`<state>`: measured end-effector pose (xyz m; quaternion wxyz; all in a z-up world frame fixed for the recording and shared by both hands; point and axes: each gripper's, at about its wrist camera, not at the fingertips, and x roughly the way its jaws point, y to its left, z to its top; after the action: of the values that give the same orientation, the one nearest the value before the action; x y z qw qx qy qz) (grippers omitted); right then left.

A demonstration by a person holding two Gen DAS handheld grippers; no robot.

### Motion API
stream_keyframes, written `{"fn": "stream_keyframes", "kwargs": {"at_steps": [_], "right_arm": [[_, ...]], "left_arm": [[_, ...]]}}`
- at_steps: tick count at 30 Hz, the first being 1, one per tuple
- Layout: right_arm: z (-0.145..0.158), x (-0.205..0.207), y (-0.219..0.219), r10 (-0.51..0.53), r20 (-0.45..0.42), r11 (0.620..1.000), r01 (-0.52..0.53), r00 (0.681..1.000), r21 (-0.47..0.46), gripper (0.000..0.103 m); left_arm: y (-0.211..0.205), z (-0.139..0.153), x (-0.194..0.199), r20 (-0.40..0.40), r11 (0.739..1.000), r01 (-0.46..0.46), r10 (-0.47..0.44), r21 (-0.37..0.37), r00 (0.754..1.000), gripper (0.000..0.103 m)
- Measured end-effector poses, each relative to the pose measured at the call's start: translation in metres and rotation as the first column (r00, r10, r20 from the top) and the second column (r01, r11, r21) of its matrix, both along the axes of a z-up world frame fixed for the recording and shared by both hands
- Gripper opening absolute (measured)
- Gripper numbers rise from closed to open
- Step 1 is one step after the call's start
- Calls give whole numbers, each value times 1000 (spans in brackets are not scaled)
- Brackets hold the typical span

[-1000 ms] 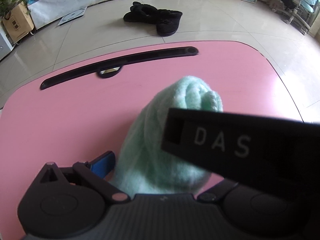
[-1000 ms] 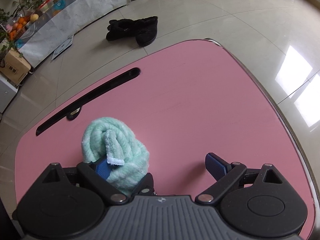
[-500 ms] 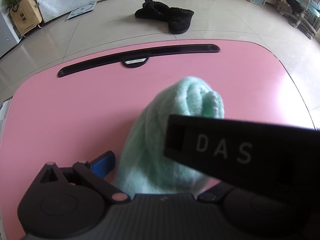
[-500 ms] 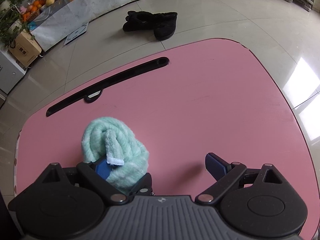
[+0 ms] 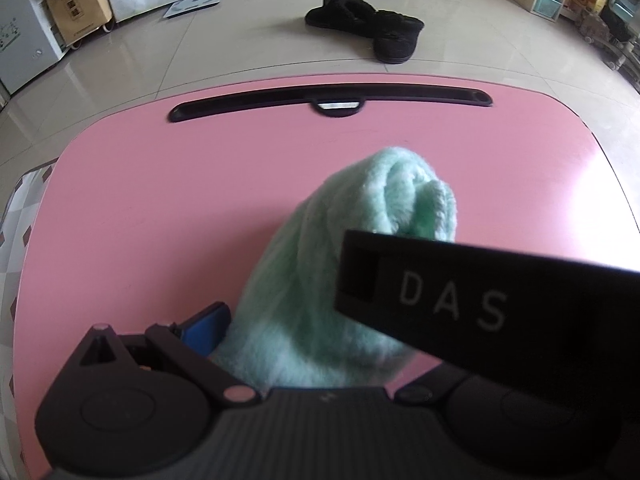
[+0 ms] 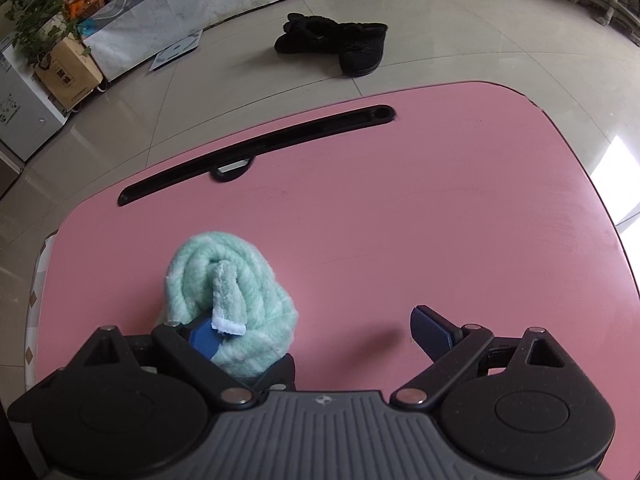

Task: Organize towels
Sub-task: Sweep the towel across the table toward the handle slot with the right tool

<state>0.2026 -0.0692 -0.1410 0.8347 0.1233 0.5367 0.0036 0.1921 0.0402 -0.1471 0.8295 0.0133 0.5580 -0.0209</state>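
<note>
A rolled mint-green towel (image 5: 320,276) sits between the fingers of my left gripper (image 5: 316,320), which is shut on it over the pink table (image 5: 160,200). The blue left pad (image 5: 206,328) presses the roll's side. The other finger is hidden behind the right gripper's black body (image 5: 480,304), which crosses the left wrist view. In the right wrist view the towel (image 6: 232,292) lies at the lower left, against the left pad (image 6: 202,338) of my right gripper (image 6: 316,330). That gripper is open, its right pad (image 6: 432,330) far from the roll.
A long black groove (image 5: 328,98) runs along the table's far side. Beyond it a pair of black slippers (image 5: 372,34) lies on the tiled floor. A cardboard box (image 5: 78,10) and a plant stand at the far left. The table's rounded right edge (image 6: 592,184) is close.
Both grippers slid left across the table together and rolled, so the groove now looks level in the left wrist view. The towel kept its place between the fingers.
</note>
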Motion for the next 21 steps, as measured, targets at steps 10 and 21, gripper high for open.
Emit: {"fn": "stream_keyframes", "kwargs": {"at_steps": [10,21], "right_arm": [[0,0,15,43,7,999,-43,999,-3,95],[0,-4,26,75,4,997,-75,997,-4,95]], "left_arm": [[13,0,-3,6,1000,-31,31,0,1000,103],[23,1,-9,-7,998,-71,71,0,997,103]]}}
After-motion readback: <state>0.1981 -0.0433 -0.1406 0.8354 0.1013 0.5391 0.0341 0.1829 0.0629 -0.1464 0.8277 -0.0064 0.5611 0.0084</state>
